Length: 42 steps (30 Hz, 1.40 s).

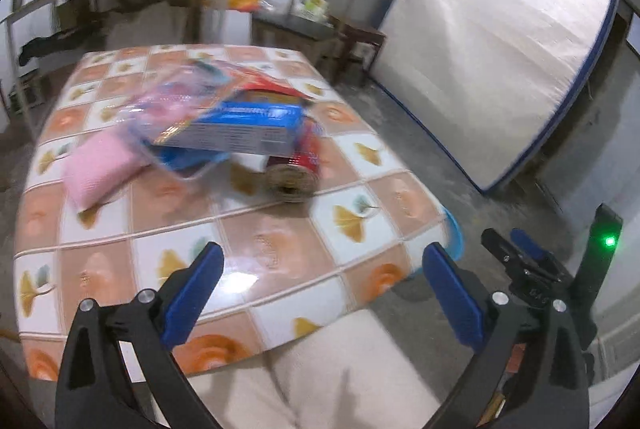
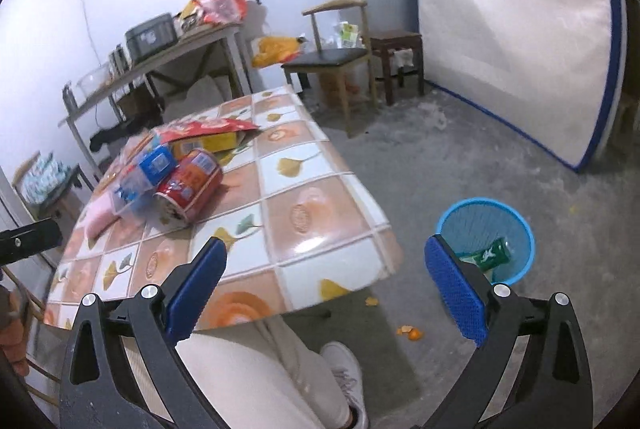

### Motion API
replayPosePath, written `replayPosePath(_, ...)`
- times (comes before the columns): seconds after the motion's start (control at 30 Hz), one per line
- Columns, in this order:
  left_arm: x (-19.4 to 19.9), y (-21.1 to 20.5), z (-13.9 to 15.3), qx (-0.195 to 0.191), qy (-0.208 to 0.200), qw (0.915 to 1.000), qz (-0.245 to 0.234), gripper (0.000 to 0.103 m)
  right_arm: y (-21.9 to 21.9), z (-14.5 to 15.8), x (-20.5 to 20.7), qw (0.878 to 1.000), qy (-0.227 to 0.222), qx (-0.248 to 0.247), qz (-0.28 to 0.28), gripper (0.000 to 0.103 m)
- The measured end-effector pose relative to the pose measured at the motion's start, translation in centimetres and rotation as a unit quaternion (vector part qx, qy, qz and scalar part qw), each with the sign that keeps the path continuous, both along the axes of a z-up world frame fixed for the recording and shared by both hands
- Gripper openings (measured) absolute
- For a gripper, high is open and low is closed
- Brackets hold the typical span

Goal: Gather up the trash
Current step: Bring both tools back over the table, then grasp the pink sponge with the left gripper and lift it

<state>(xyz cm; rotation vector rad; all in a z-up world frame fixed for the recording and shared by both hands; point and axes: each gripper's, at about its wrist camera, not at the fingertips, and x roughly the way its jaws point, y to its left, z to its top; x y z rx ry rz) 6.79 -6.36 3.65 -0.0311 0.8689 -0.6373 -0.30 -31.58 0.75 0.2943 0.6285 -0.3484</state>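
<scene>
A pile of trash lies on the tiled table: a red can on its side, a blue and white box, a pink pack and a red wrapper. My left gripper is open and empty over the table's near edge, short of the pile. My right gripper is open and empty, above the table's near right corner. The can and red wrapper show in the right wrist view too. A blue bin on the floor holds a green wrapper.
A chair, a brown stool and a long side table with clutter stand at the back. A mattress leans on the right wall. Orange peel lies on the floor. My legs are under the table edge.
</scene>
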Motion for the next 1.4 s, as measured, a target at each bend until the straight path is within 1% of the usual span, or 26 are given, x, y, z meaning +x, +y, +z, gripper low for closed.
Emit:
replayPosePath(0.13,0.3,3.5,-0.1,-0.021,-0.003,0.9991,0.035,0.098,3.1,0.5,2.1,0.999,0.003,-0.041,0.026,0.095)
replayPosePath(0.27,0.9,7.0,-0.7,-0.046,0.006,0.9959,0.077,0.098,6.5,1.2,4.0,0.995,0.007,-0.078,0.054,0.095)
replayPosePath(0.33,1.3,9.1,-1.0,-0.064,0.005,0.9939,0.09,0.098,7.9,1.4,5.0,0.993,0.006,-0.096,0.072,0.095)
replayPosePath(0.4,1.7,10.6,-1.2,-0.062,0.003,0.9921,0.109,0.098,9.3,1.7,5.9,0.99,0.007,-0.11,0.089,0.095)
replayPosePath(0.5,2.8,12.5,-1.4,-0.073,-0.006,0.9906,0.116,0.098,11.3,2.0,7.2,0.984,0.002,-0.122,0.13,0.095)
replayPosePath(0.6,4.3,13.7,-1.6,-0.077,-0.02,0.9914,0.104,0.098,12.5,2.0,8.1,0.979,-0.007,-0.104,0.172,0.095)
replayPosePath(0.67,5.5,13.9,-1.7,-0.059,-0.037,0.9934,0.091,0.098,13.1,2.1,8.7,0.977,-0.01,-0.088,0.194,0.095)
replayPosePath(0.7,6.0,13.9,-1.8,-0.044,-0.049,0.9944,0.083,0.098,13.4,2.1,8.8,0.976,-0.01,-0.08,0.202,0.095)
replayPosePath(0.73,7.1,13.7,-2.1,-0.016,-0.068,0.9952,0.068,0.098,13.7,2.1,9.1,0.975,-0.009,-0.074,0.209,0.095)
replayPosePath(0.77,7.8,13.7,-2.3,0.003,-0.08,0.9952,0.057,0.098,14.0,2.1,9.4,0.974,-0.007,-0.068,0.218,0.095)
replayPosePath(0.8,8.5,13.6,-2.6,0.021,-0.088,0.9948,0.046,0.098,14.2,2.1,9.6,0.973,-0.004,-0.063,0.223,0.095)
replayPosePath(0.87,10.8,13.2,-3.5,0.072,-0.107,0.9915,0.018,0.098,14.5,2.0,10.3,0.971,0.008,-0.051,0.234,0.095)
replayPosePath(0.93,12.8,13.0,-4.2,0.104,-0.116,0.9878,-0.007,0.098,14.7,1.8,10.9,0.97,0.021,-0.041,0.24,0.095)
replayPosePath(1.0,15.5,12.7,-5.0,0.132,-0.109,0.9845,-0.041,0.098,14.9,1.7,11.4,0.969,0.029,-0.035,0.241,0.095)
replayPosePath(1.1,18.2,11.8,-5.8,0.161,-0.1,0.9789,-0.075,0.098,15.0,1.6,11.8,0.969,0.036,-0.025,0.241,0.095)
replayPosePath(1.2,21.1,10.4,-7.1,0.191,-0.067,0.9725,-0.116,0.098,14.9,1.6,12.4,0.969,0.041,-0.017,0.242,0.095)
replayPosePath(1.23,21.6,10.0,-7.6,0.199,-0.059,0.9708,-0.121,0.098,14.8,1.6,12.5,0.969,0.043,-0.016,0.242,0.095)
replayPosePath(1.33,23.4,9.0,-9.8,0.243,-0.024,0.9613,-0.128,0.097,14.9,1.6,12.9,0.968,0.047,-0.013,0.245,0.095)
replayPosePath(1.37,23.5,8.8,-10.2,0.25,-0.016,0.9599,-0.127,0.097,14.8,1.6,13.0,0.968,0.047,-0.012,0.245,0.095)
replayPosePath(1.4,23.6,8.7,-10.7,0.253,-0.008,0.9592,-0.127,0.094,14.8,1.6,13.1,0.968,0.048,-0.012,0.246,0.095)
